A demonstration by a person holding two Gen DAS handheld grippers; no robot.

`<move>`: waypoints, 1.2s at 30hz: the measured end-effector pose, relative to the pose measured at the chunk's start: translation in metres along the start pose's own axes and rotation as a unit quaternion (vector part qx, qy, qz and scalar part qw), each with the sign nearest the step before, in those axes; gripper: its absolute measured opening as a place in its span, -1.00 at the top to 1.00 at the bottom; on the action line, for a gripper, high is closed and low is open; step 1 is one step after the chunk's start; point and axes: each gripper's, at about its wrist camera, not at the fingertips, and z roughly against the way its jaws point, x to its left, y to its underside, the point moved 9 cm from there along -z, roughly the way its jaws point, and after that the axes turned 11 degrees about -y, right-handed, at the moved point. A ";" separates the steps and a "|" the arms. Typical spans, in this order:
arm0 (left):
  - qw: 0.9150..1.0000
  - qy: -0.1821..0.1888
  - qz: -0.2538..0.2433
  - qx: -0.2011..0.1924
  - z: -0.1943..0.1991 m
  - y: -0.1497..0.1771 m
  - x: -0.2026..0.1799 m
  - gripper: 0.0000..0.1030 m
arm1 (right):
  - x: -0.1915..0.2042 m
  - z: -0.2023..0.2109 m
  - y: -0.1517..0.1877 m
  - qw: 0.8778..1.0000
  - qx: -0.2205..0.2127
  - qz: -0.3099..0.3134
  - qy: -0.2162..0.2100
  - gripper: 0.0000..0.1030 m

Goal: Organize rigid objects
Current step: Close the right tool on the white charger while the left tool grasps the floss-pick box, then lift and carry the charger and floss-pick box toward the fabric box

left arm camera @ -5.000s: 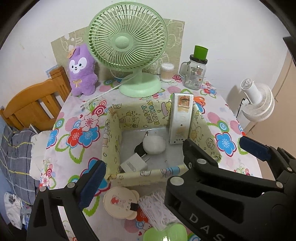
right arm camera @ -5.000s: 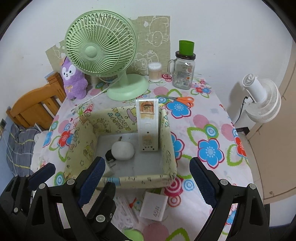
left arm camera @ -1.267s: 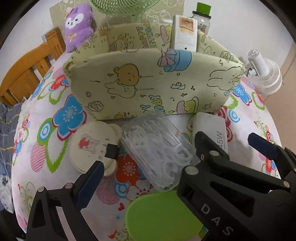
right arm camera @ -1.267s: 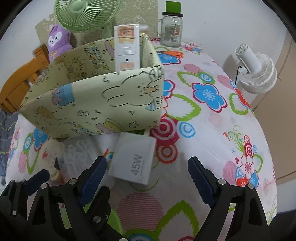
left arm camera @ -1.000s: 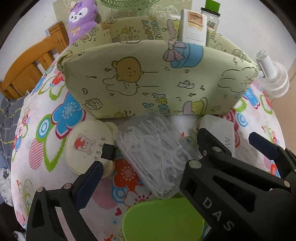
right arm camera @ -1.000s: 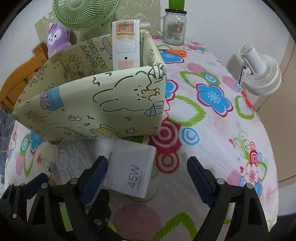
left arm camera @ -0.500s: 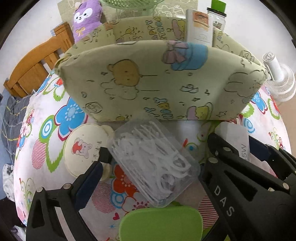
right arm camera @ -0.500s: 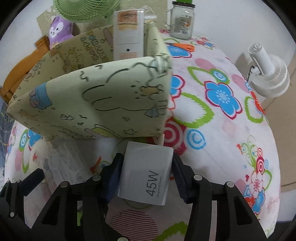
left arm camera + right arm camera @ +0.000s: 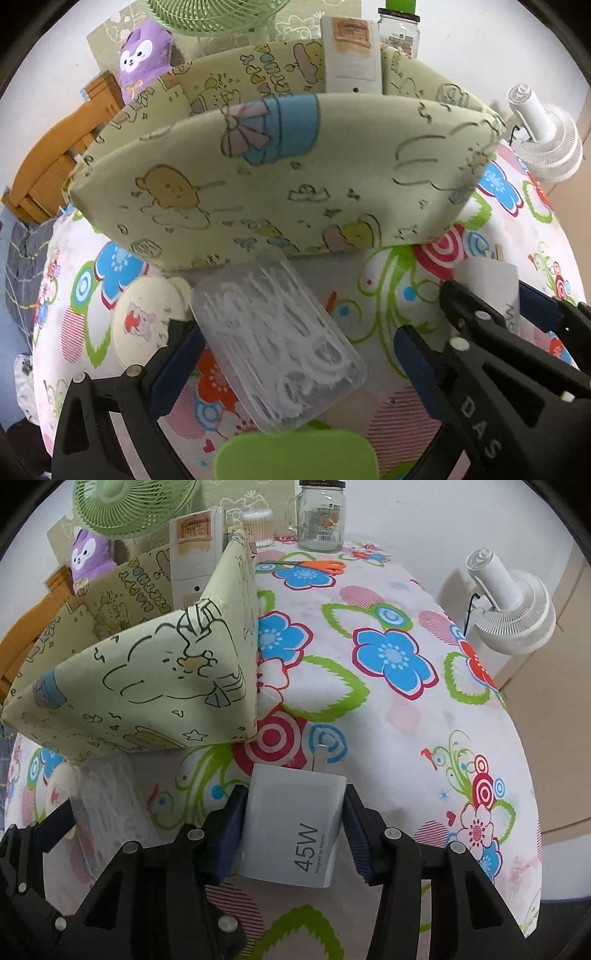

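Note:
A white 45W charger point(image 9: 295, 823) lies on the flowered tablecloth in front of the fabric bin point(image 9: 147, 686). My right gripper point(image 9: 293, 825) has both blue pads against the charger's sides, and its jaws are closing on it. In the left wrist view a clear box of floss picks point(image 9: 277, 343) lies between the fingers of my left gripper point(image 9: 295, 358). That gripper is open, its left pad at the box's edge and its right pad apart from it. A round cream case point(image 9: 147, 321) lies left of the box. The charger point(image 9: 491, 288) shows at the right.
A tall white carton point(image 9: 195, 554) stands in the bin. Behind are a green fan point(image 9: 129, 502), a purple plush point(image 9: 90, 557), a jar point(image 9: 319, 517), cotton swabs point(image 9: 258, 524) and orange scissors point(image 9: 317, 565). A green lid point(image 9: 295, 454) lies near. A white fan point(image 9: 513, 602) stands beyond the table's right edge.
Both grippers came down from above the bin to the table in front of it. The right jaws went from wide open to closed on the charger. The left gripper moved closer around the floss box.

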 end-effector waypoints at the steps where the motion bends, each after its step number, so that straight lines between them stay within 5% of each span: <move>1: 1.000 0.000 0.000 -0.001 -0.001 -0.002 0.000 -0.99 | 0.000 -0.001 -0.003 1.000 -0.001 -0.001 0.000 -0.03; 4: 1.000 0.004 0.002 -0.004 -0.002 -0.007 0.001 -0.95 | 0.003 -0.001 -0.007 1.000 -0.004 0.001 -0.002 -0.03; 10: 1.000 0.001 0.014 0.005 -0.003 -0.005 0.020 -0.31 | 0.016 -0.004 -0.010 1.000 0.000 0.008 -0.009 -0.03; 36: 0.999 0.030 0.003 -0.018 0.032 0.004 0.045 -0.22 | 0.032 0.021 -0.001 1.000 -0.013 0.003 -0.020 -0.02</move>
